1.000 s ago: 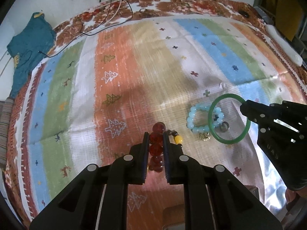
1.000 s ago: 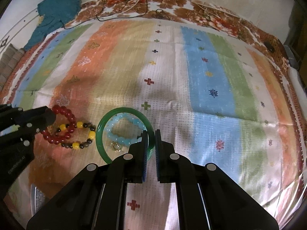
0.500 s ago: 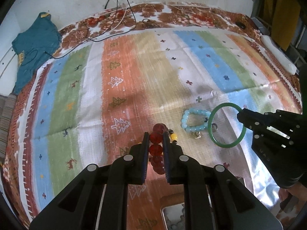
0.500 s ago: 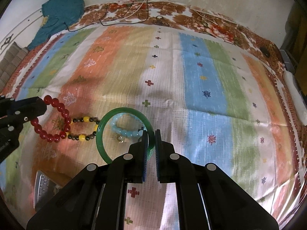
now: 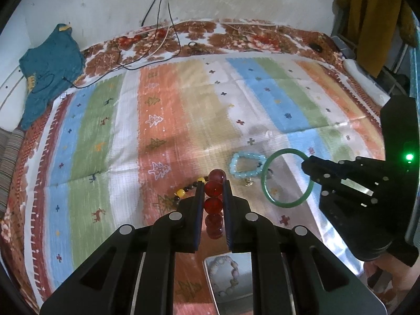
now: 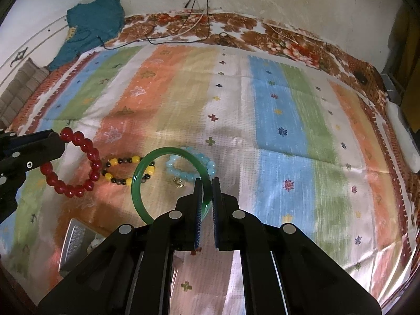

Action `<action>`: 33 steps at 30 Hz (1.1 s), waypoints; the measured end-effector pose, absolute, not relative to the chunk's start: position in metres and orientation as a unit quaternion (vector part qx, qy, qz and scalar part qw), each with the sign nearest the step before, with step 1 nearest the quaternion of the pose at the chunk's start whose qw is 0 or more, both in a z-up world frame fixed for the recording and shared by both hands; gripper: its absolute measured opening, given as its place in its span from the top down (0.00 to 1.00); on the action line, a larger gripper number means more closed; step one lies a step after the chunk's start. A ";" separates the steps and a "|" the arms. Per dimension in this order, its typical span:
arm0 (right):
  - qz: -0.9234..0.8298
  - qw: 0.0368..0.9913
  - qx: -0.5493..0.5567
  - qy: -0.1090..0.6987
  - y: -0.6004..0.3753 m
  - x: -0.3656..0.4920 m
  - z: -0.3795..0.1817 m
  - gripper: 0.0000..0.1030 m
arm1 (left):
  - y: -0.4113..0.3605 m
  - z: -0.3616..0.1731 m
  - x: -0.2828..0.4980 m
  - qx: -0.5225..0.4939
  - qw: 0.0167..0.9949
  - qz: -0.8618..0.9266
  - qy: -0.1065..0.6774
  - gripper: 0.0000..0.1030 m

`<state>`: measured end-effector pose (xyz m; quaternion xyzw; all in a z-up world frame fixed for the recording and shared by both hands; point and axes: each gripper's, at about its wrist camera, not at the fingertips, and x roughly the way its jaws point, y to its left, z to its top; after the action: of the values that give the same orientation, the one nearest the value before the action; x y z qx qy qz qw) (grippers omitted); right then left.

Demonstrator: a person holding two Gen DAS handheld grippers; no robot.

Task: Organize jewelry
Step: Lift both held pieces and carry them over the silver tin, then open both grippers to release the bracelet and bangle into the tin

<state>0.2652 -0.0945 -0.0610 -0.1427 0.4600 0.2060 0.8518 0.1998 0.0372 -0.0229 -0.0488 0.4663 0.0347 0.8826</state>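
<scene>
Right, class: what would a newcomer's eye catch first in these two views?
The left gripper lifts a red glossy bead bracelet, while the right gripper pinches a smooth green bangle. Both hang above a bright striped cloth, where a pale blue bead bracelet lies.

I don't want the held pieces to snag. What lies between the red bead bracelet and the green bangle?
In the right wrist view, the yellow-and-dark bead bracelet lies on the cloth between the red bead bracelet and the green bangle.
</scene>
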 end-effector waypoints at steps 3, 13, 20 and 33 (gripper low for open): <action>0.208 0.852 -0.143 0.458 -0.096 0.259 -0.059 0.92 | 0.033 -0.019 0.192 -0.046 0.885 0.034 0.461 0.87; 0.214 0.854 -0.143 0.452 -0.100 0.238 -0.053 0.92 | 0.028 -0.008 0.170 -0.051 0.893 0.029 0.446 0.87; 0.218 0.856 -0.144 0.447 -0.103 0.222 -0.048 0.92 | 0.024 0.000 0.153 -0.055 0.899 0.021 0.435 0.87; 0.227 0.857 -0.139 0.440 -0.111 0.192 -0.040 0.92 | 0.009 0.009 0.112 -0.045 0.908 0.006 0.416 0.87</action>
<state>0.1916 -0.1113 -0.0405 -0.1392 0.4402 0.2272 0.8574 0.1119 0.0087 0.0092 -0.0449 0.4157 0.0056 0.9084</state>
